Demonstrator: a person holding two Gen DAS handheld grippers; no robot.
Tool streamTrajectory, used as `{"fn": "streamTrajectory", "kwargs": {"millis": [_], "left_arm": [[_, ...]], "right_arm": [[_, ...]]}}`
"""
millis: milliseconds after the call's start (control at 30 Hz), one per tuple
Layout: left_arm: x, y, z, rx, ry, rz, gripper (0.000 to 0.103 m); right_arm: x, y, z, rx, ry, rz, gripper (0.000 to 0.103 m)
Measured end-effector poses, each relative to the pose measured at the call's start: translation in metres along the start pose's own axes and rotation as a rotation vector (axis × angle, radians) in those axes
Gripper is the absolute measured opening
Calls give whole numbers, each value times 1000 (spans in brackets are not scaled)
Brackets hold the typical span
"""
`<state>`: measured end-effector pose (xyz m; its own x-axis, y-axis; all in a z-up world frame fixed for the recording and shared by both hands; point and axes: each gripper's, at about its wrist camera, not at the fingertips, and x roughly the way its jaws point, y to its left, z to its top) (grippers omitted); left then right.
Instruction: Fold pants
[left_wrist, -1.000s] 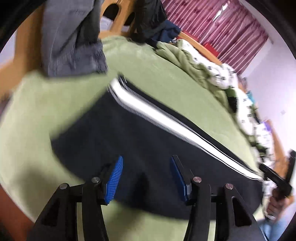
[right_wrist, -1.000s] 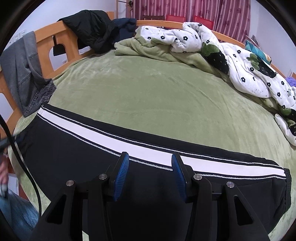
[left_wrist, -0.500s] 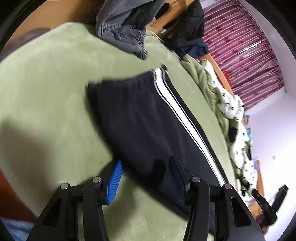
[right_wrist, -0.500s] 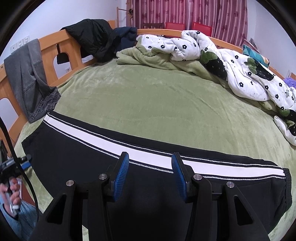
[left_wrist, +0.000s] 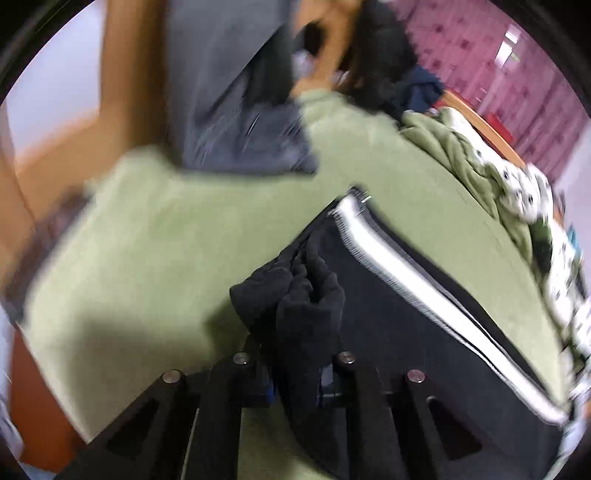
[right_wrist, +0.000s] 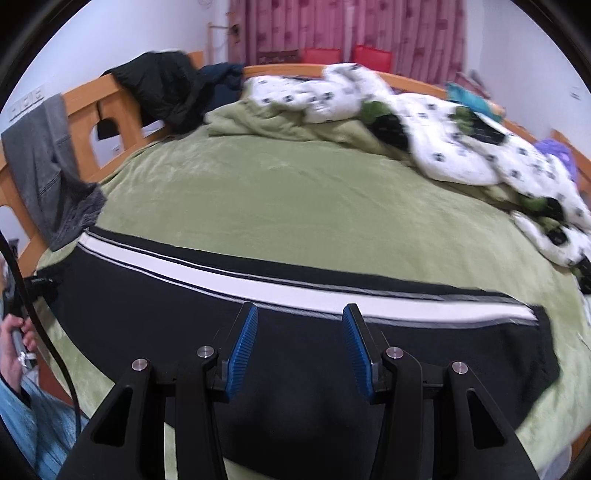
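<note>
Black fabric bunches between the left tool (left_wrist: 293, 384) in the left wrist view, its fingers pinching a corner of the pants (left_wrist: 424, 332) on the green bed (left_wrist: 166, 240). Only the right wrist view shows the right tool (right_wrist: 300, 349) spread above the pants' middle, with the white quilt (right_wrist: 443, 140) beyond.

Colours on the bed

The pants (right_wrist: 332, 354) were black with a white side stripe edged by thin dark lines. The bed cover (right_wrist: 295, 199) was plain olive green, the quilt (right_wrist: 443, 144) white with small black prints and green patches. The curtain (right_wrist: 351, 26) was dark pink, the gripper pads (right_wrist: 242, 354) blue, the bed frame (right_wrist: 110, 99) orange-brown, and the hanging garment (right_wrist: 44, 155) grey.
</note>
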<state>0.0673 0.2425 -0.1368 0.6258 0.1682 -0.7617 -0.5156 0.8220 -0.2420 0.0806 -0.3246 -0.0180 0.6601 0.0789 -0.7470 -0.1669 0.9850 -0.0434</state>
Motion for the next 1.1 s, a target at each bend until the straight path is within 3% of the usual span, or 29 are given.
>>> {"fn": "streamTrajectory", "kwargs": {"millis": [167, 300, 433, 567, 667, 767, 900, 933, 1033, 1100], "left_arm": [[-65, -96, 3, 243, -133, -79, 11], [-112, -199, -25, 464, -173, -192, 11], [-118, -284, -89, 604, -95, -283, 11], [-86, -345, -188, 728, 30, -331, 11], [-54, -359, -244, 729, 186, -328, 11], [-67, -358, -266, 795, 82, -285, 12], [-85, -344, -247, 792, 143, -371, 25], [-92, -336, -240, 770, 151, -399, 33], [-113, -298, -215, 692, 124, -461, 65], [-123, -264, -193, 629, 66, -476, 68]], "right_arm": [[-21, -48, -27, 75, -44, -82, 48], [-4, -93, -44, 186, -76, -42, 52], [22, -132, -59, 304, -58, -78, 52], [24, -148, -78, 311, -42, -89, 52], [20, -149, -93, 294, -36, -113, 52], [17, -149, -101, 293, -33, -91, 52], [20, -143, -99, 300, -34, -49, 52], [23, -139, -95, 303, -31, -34, 52], [30, -117, -84, 307, -21, 55, 52], [38, -97, -76, 304, -7, 119, 52]]}}
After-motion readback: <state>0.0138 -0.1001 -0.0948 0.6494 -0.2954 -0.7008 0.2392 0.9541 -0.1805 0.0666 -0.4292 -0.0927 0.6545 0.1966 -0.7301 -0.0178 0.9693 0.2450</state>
